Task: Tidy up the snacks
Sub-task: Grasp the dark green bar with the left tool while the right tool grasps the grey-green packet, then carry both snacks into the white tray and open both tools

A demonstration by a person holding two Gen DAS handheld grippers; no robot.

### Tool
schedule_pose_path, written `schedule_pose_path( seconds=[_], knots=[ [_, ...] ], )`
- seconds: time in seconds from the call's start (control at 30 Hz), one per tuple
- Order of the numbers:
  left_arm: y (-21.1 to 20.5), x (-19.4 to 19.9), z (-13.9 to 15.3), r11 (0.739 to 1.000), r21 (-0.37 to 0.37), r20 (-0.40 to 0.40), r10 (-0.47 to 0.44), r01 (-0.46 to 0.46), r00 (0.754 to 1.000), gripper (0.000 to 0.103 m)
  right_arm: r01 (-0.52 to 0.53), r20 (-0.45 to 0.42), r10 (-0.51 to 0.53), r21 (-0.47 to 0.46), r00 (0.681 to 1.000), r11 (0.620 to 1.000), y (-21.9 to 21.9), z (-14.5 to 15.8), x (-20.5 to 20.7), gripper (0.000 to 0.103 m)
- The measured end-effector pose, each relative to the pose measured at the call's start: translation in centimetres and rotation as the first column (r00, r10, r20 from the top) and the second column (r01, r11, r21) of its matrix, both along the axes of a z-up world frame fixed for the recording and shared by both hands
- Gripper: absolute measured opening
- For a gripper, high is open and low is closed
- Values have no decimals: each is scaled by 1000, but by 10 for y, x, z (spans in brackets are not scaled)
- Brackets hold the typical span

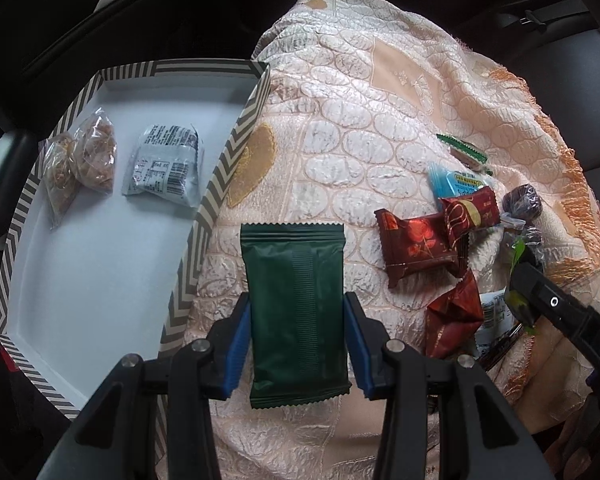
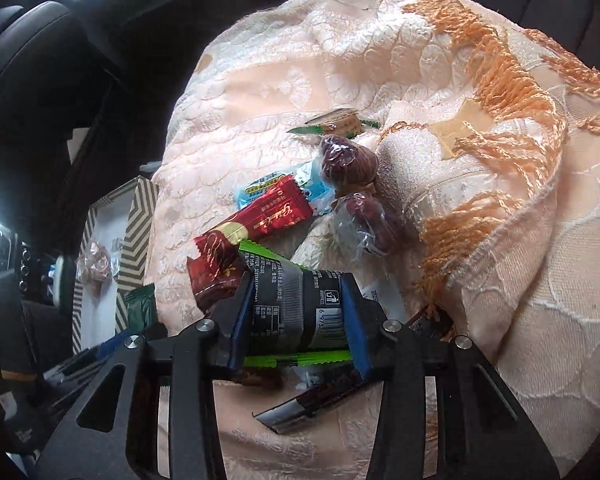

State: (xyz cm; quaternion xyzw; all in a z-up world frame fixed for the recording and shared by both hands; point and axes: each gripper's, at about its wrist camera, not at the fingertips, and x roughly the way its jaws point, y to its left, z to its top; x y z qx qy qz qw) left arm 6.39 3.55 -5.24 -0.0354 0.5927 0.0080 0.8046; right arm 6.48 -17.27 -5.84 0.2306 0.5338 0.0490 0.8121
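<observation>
My left gripper (image 1: 297, 326) is shut on a dark green snack packet (image 1: 296, 312), held above the peach cloth just right of the striped box (image 1: 216, 184). The box holds two clear bags of brown snacks (image 1: 84, 160) and a silver packet (image 1: 166, 166). My right gripper (image 2: 296, 320) is shut on a black packet with lime-green edges (image 2: 292, 312), over the snack pile. It also shows at the right in the left wrist view (image 1: 520, 300). The pile has red wrapped candies (image 1: 420, 244), a light blue packet (image 1: 456, 184) and wrapped dates (image 2: 352, 164).
A peach embroidered cloth with orange fringe (image 2: 500, 80) covers the seat. Dark car interior surrounds it. A green-edged biscuit pack (image 2: 336, 120) lies at the pile's far end. A silver-black wrapper (image 2: 300, 408) lies under my right gripper.
</observation>
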Motion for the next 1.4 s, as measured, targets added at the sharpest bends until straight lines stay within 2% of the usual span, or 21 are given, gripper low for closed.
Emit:
schedule_pose_path(
  seconds=[0.6, 0.87, 1.1, 1.4],
  knots=[
    [22, -3, 33, 998, 61, 103, 8, -14, 995, 46, -156, 92, 160, -42, 983, 987, 61, 39, -7, 40],
    [49, 1, 38, 996, 67, 119, 50, -58, 992, 46, -215, 92, 219, -47, 971, 975, 91, 39, 1, 40],
    [79, 7, 43, 994, 42, 120, 99, -104, 988, 46, -268, 80, 271, -55, 959, 962, 116, 36, 7, 40],
    [125, 18, 39, 981, 48, 114, 180, -187, 977, 46, -341, 83, 347, -78, 934, 937, 155, 39, 21, 40]
  ],
)
